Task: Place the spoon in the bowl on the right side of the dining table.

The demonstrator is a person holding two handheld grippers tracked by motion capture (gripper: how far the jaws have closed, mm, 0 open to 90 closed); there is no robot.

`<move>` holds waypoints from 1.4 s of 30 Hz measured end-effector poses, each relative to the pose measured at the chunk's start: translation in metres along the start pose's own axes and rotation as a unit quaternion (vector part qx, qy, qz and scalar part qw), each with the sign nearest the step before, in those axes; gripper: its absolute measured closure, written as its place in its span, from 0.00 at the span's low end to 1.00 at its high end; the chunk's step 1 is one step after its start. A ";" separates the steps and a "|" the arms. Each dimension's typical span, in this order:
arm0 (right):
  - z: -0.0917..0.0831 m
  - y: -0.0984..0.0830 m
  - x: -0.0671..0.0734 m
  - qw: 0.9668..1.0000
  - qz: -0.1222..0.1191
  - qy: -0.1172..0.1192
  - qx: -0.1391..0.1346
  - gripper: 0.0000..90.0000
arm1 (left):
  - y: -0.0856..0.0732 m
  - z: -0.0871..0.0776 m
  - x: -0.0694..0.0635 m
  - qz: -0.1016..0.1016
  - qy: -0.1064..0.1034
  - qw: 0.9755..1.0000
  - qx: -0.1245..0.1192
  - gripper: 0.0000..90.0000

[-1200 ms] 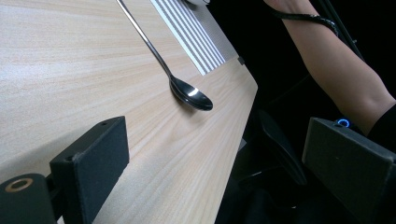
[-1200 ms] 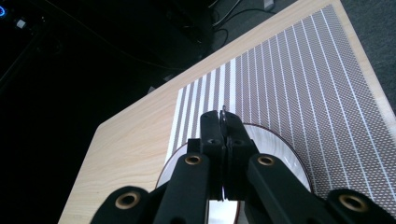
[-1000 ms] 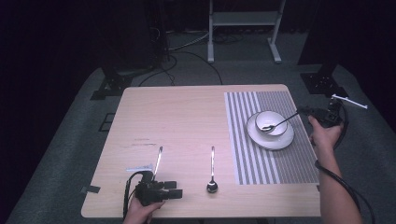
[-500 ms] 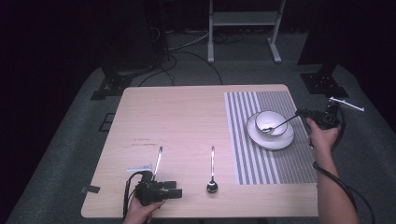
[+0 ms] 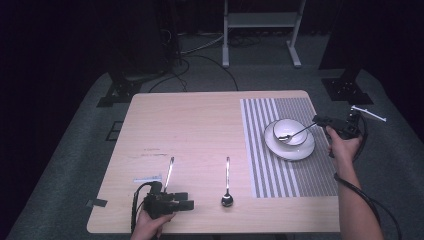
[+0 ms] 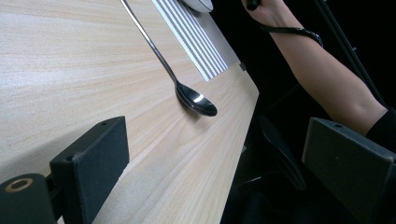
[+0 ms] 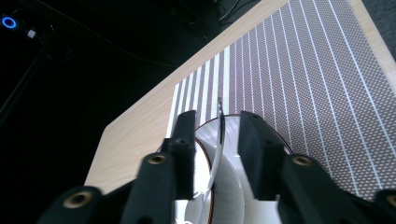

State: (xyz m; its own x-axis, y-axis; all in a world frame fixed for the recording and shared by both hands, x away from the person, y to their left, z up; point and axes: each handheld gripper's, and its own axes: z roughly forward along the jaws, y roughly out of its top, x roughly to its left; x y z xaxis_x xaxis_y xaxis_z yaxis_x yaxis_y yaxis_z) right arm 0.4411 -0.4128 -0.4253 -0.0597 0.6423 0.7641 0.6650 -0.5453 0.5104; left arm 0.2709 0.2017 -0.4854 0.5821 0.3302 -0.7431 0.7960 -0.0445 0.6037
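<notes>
Three spoons, one bowl, one plate; both claws released, empty.

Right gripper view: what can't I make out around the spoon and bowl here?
- Spoon bowl end: hidden below the open tongs, whose jaws have just been opening.
- Whether either pad touches the handle: unclear; it stands between them.
- Bowl and plate: mostly covered by the jaws.
- High view: spoon too small to judge contact.
</notes>
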 end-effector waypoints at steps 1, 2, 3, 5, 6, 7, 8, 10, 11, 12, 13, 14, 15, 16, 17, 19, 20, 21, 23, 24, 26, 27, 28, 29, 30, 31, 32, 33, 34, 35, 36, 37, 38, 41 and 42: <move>0.000 -0.001 -0.001 1.000 0.003 0.000 -0.001 0.70 | 0.000 0.000 0.000 -0.001 0.000 1.000 0.000 0.06; 0.000 -0.002 -0.002 1.000 0.005 0.003 -0.003 0.69 | 0.000 0.000 0.000 -0.002 0.001 1.000 0.000 0.07; 0.000 -0.003 -0.002 1.000 0.007 0.008 -0.003 0.68 | 0.000 0.001 0.000 -0.001 0.001 1.000 0.000 0.06; 0.000 -0.005 -0.002 1.000 0.005 0.014 -0.001 0.64 | 0.000 0.001 -0.001 0.000 0.001 1.000 0.002 0.07; 0.000 -0.007 -0.002 1.000 0.002 0.016 0.002 0.62 | 0.000 0.001 -0.001 0.000 0.001 1.000 0.002 0.06; 0.000 -0.008 -0.002 1.000 0.000 0.019 0.004 0.61 | 0.000 0.002 -0.001 0.001 0.001 1.000 0.003 0.06; 0.000 -0.010 -0.001 1.000 -0.002 0.021 0.006 0.59 | 0.000 0.002 -0.001 0.001 0.002 1.000 0.004 0.06; 0.000 -0.014 0.000 1.000 -0.006 0.020 0.010 0.56 | -0.001 0.002 -0.002 0.001 0.001 1.000 0.005 0.06; 0.000 -0.017 0.001 1.000 -0.006 0.023 0.010 0.55 | -0.002 0.002 -0.002 0.003 0.001 1.000 0.006 0.06; -0.001 -0.019 0.001 1.000 -0.007 0.024 0.012 0.54 | -0.002 0.002 -0.002 0.004 0.001 1.000 0.006 0.06; -0.002 -0.021 0.002 1.000 -0.009 0.026 0.013 0.52 | -0.003 0.002 -0.003 0.004 0.000 1.000 0.007 0.06; -0.003 -0.023 0.003 0.999 -0.011 0.029 0.014 0.51 | -0.003 0.002 -0.003 0.004 0.000 1.000 0.007 0.06; -0.003 -0.025 0.004 0.999 -0.012 0.030 0.016 0.50 | -0.003 0.002 -0.004 0.006 0.000 1.000 0.008 0.06; -0.005 -0.027 0.005 0.999 -0.015 0.030 0.017 0.49 | -0.003 0.002 -0.005 0.007 0.000 1.000 0.009 0.06; -0.005 -0.029 0.005 0.999 -0.018 0.030 0.017 0.49 | -0.003 0.002 -0.005 0.008 -0.001 1.000 0.009 0.07; -0.008 -0.031 0.007 0.999 -0.019 0.034 0.020 0.49 | -0.003 0.002 -0.006 0.008 -0.002 1.000 0.008 0.06; -0.009 -0.033 0.007 0.999 -0.021 0.035 0.021 0.49 | -0.002 0.002 -0.006 0.009 -0.001 1.000 0.008 0.06; -0.010 -0.034 0.007 0.999 -0.021 0.037 0.022 0.48 | -0.002 0.002 -0.005 0.010 -0.001 1.000 0.008 0.07; -0.013 -0.036 0.007 0.999 -0.024 0.039 0.024 0.48 | -0.003 0.002 -0.005 0.008 -0.001 1.000 0.008 0.07; -0.014 -0.038 0.006 0.999 -0.026 0.040 0.024 0.48 | -0.003 0.002 -0.005 0.008 -0.001 1.000 0.009 0.06; -0.017 -0.041 0.005 0.998 -0.025 0.044 0.026 0.48 | -0.003 0.003 -0.006 0.008 -0.001 1.000 0.009 0.06; -0.018 -0.043 0.005 0.998 -0.028 0.044 0.027 0.48 | -0.003 0.003 -0.006 0.008 -0.002 1.000 0.008 0.06; -0.020 -0.045 0.005 0.998 -0.029 0.045 0.028 0.48 | -0.003 0.003 -0.006 0.008 -0.002 1.000 0.008 0.06; -0.020 -0.046 0.004 0.998 -0.030 0.045 0.029 0.48 | -0.003 0.003 -0.006 0.008 -0.002 1.000 0.009 0.06; -0.022 -0.048 0.004 0.998 -0.031 0.047 0.029 0.48 | -0.003 0.003 -0.006 0.008 -0.002 1.000 0.009 0.07; -0.023 -0.049 0.003 0.998 -0.032 0.048 0.030 0.48 | -0.003 0.003 -0.005 0.008 -0.002 1.000 0.009 0.06; -0.023 -0.051 0.003 0.998 -0.033 0.049 0.030 0.48 | -0.003 0.003 -0.005 0.007 -0.002 1.000 0.009 0.06; -0.024 -0.053 0.003 0.998 -0.031 0.049 0.033 0.48 | -0.003 0.003 -0.005 0.007 -0.001 1.000 0.010 0.06; -0.025 -0.056 0.003 0.998 -0.033 0.051 0.033 0.48 | -0.003 0.003 -0.005 0.007 -0.001 1.000 0.010 0.06; -0.025 -0.058 0.004 0.997 -0.035 0.051 0.035 0.48 | -0.003 0.003 -0.005 0.007 -0.002 1.000 0.010 0.06; -0.026 -0.060 0.004 0.997 -0.035 0.052 0.036 0.48 | -0.003 0.003 -0.006 0.008 -0.002 1.000 0.010 0.06; -0.026 -0.062 0.004 0.997 -0.035 0.054 0.037 0.48 | -0.003 0.003 -0.006 0.009 -0.002 1.000 0.010 0.06; -0.027 -0.064 0.005 0.997 -0.037 0.056 0.038 0.48 | -0.003 0.003 -0.006 0.009 -0.002 1.000 0.010 0.06; -0.028 -0.069 0.006 0.996 -0.039 0.062 0.042 0.48 | -0.003 0.002 -0.006 0.008 -0.002 1.000 0.009 0.06; -0.028 -0.071 0.007 0.996 -0.040 0.065 0.043 0.48 | -0.003 0.002 -0.006 0.008 -0.002 1.000 0.009 0.07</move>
State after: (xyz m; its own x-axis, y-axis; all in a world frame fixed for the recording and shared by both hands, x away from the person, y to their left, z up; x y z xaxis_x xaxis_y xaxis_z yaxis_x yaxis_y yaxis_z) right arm 0.3728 -0.3850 -0.4452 -0.2064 0.6038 0.7699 0.7153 -0.4438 0.5398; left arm 0.2653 0.1979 -0.4829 0.5959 0.3258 -0.7340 0.7889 -0.0666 0.6109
